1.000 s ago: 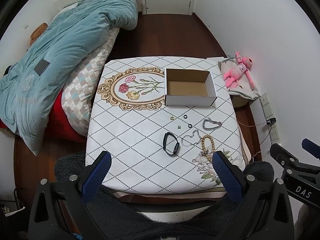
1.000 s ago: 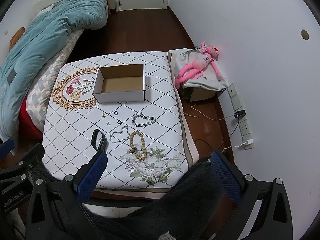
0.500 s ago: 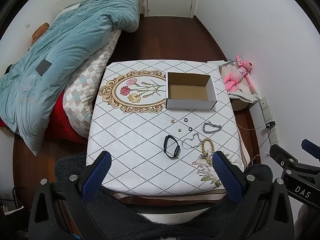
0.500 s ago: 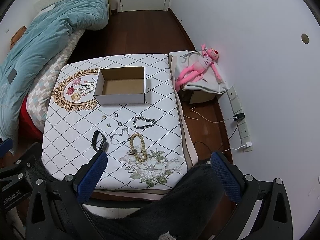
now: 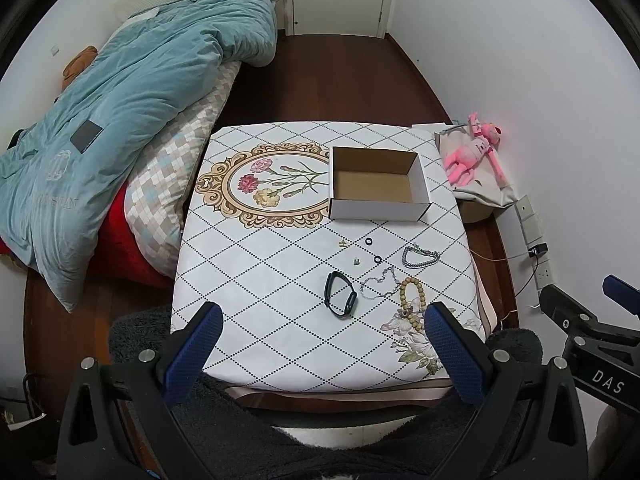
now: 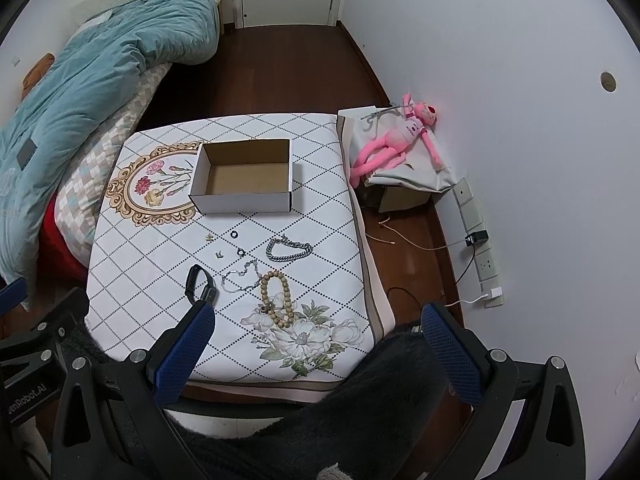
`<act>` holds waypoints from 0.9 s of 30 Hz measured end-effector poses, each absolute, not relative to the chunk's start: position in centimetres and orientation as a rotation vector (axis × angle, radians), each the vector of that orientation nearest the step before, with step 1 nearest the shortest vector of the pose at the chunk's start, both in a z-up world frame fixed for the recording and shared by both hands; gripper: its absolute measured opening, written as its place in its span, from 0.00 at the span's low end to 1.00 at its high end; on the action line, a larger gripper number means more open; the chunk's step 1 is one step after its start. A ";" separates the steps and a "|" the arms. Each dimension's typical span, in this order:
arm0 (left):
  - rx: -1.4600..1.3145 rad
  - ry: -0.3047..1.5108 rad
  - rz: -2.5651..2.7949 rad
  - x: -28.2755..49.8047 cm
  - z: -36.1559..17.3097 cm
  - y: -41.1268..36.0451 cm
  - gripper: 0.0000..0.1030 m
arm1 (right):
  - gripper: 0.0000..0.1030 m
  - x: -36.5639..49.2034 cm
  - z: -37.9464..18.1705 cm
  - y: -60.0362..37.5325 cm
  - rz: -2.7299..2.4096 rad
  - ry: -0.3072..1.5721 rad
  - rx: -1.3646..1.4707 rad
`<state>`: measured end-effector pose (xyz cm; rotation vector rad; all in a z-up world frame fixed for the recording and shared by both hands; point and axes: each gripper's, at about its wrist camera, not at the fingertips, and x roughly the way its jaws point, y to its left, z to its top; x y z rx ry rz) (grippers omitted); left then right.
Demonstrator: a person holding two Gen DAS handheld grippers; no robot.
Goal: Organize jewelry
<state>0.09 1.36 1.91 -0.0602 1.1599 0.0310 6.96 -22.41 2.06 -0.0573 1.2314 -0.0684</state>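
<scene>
Blue-padded jaws of the left gripper (image 5: 320,322) and right gripper (image 6: 316,322) are held spread and empty above the near edge of the white diamond-patterned desk (image 5: 256,280). Nearest lie the stiff black band bracelet (image 5: 340,294) and the beige wooden bead bracelet (image 6: 276,294), judged light and best pinched across one side; beyond, a limp silver chain bracelet (image 6: 289,250) is judged slippery; farthest, the open white cardboard box (image 5: 378,210) is seen empty.

Open tabletop (image 5: 256,280) left of jewelry; cardboard box (image 5: 378,184) blocking the far side.

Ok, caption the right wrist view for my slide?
Open right gripper above table: empty box, bead bracelet, chain laid out.
</scene>
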 end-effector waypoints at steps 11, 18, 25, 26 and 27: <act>-0.062 1.156 0.031 0.1 1.9 1.2 1.00 | 1.00 6.8 2.5 -22.2 -0.063 1.222 -0.064; -0.060 1.147 0.029 0.1 1.8 0.7 1.00 | 1.00 6.8 2.8 -22.1 -0.064 1.211 -0.058; -0.053 1.097 0.079 1.7 -1.3 1.9 1.00 | 1.00 8.9 -0.4 -23.5 -0.094 1.202 0.000; -0.040 1.097 0.095 2.1 -2.1 2.1 1.00 | 1.00 9.3 -1.7 -23.7 -0.100 1.212 0.010; -0.027 1.098 0.104 2.5 -3.1 2.3 1.00 | 1.00 9.9 -3.1 -23.9 -0.105 1.228 0.020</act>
